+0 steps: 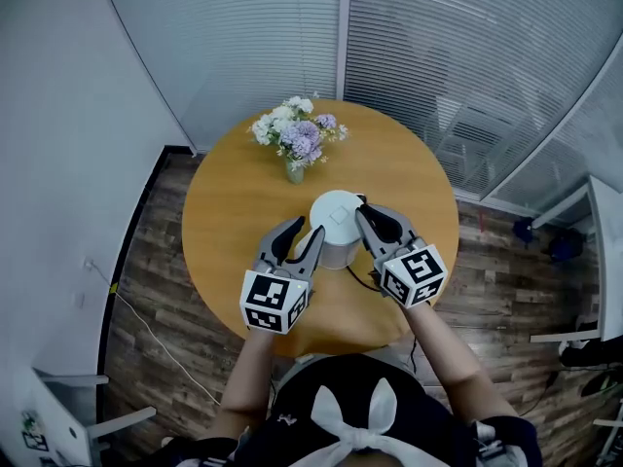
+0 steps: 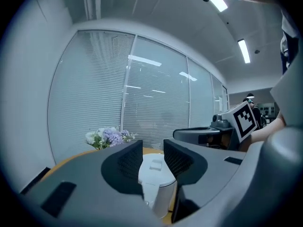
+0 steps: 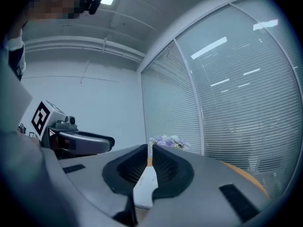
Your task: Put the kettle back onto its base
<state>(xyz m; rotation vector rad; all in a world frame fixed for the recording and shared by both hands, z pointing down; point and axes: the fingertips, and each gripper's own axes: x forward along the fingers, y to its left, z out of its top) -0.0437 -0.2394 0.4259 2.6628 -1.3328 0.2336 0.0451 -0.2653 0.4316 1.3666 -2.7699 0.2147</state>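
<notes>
A white kettle [image 1: 334,220] is over the middle of the round wooden table [image 1: 229,202]. My right gripper [image 1: 370,209] comes at it from the right. In the right gripper view the jaws [image 3: 149,152] stand almost together, and the kettle's white handle [image 3: 146,186] is pinched between their pads. My left gripper [image 1: 308,229] is at the kettle's near left side. Its jaws [image 2: 153,148] stand apart, and the kettle's lid and body [image 2: 158,174] show through the gap, just beyond and below them. I cannot make out the base; a dark cord [image 1: 362,278] lies by the kettle.
A small vase of white and purple flowers [image 1: 297,136] stands at the table's far side, behind the kettle. Glass walls with blinds [image 1: 438,56] curve round the far side. The floor around the table is dark wood planks [image 1: 146,261].
</notes>
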